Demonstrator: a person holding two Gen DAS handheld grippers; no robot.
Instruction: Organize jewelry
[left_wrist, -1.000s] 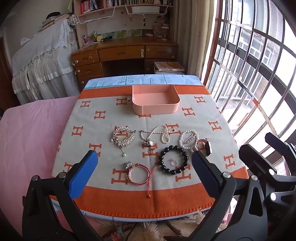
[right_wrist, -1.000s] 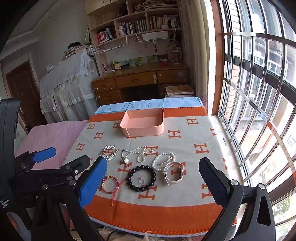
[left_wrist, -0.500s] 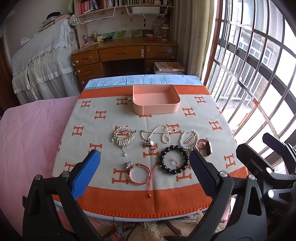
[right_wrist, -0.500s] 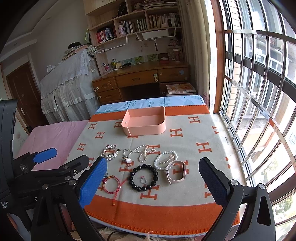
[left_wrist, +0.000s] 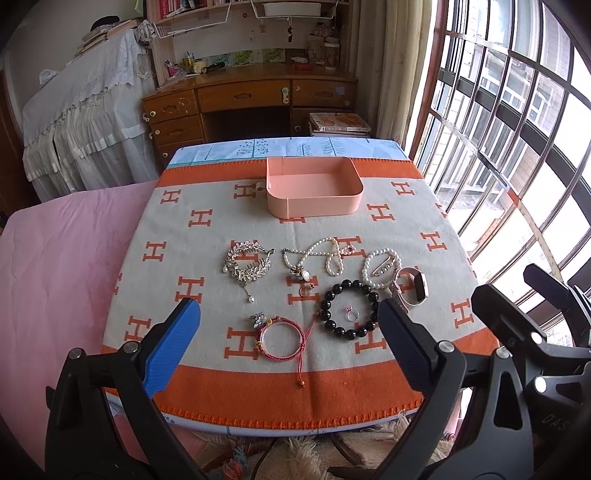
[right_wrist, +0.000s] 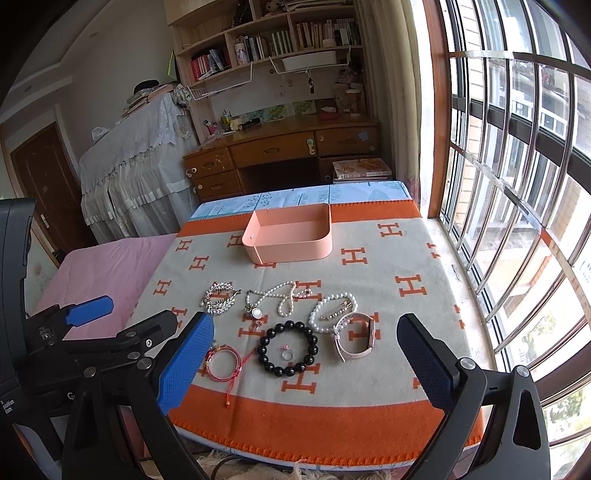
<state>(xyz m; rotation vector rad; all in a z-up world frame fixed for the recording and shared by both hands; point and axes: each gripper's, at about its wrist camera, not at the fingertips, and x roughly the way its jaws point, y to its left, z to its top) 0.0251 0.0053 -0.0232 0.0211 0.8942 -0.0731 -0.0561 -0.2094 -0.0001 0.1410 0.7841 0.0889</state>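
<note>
An empty pink box (left_wrist: 313, 190) (right_wrist: 291, 233) stands at the far middle of the orange-and-cream blanket. Nearer lie a silver hair comb (left_wrist: 248, 264), a pearl necklace (left_wrist: 325, 254), a pearl bracelet (left_wrist: 380, 267), a pink watch (left_wrist: 412, 290) (right_wrist: 356, 341), a black bead bracelet (left_wrist: 349, 314) (right_wrist: 289, 347) with a small ring (left_wrist: 352, 315) inside it, and a red cord bracelet (left_wrist: 282, 338) (right_wrist: 222, 363). My left gripper (left_wrist: 288, 350) is open and empty above the near edge. My right gripper (right_wrist: 306, 358) is open and empty, to its right.
The table's near edge (left_wrist: 280, 417) is just below the grippers. A pink bedspread (left_wrist: 55, 277) lies to the left, barred windows (left_wrist: 517, 147) to the right. A wooden desk (left_wrist: 251, 99) with shelves stands behind the table.
Both grippers have drawn back and up slightly; the table and jewelry look a little farther off. Nothing on the blanket has moved.
</note>
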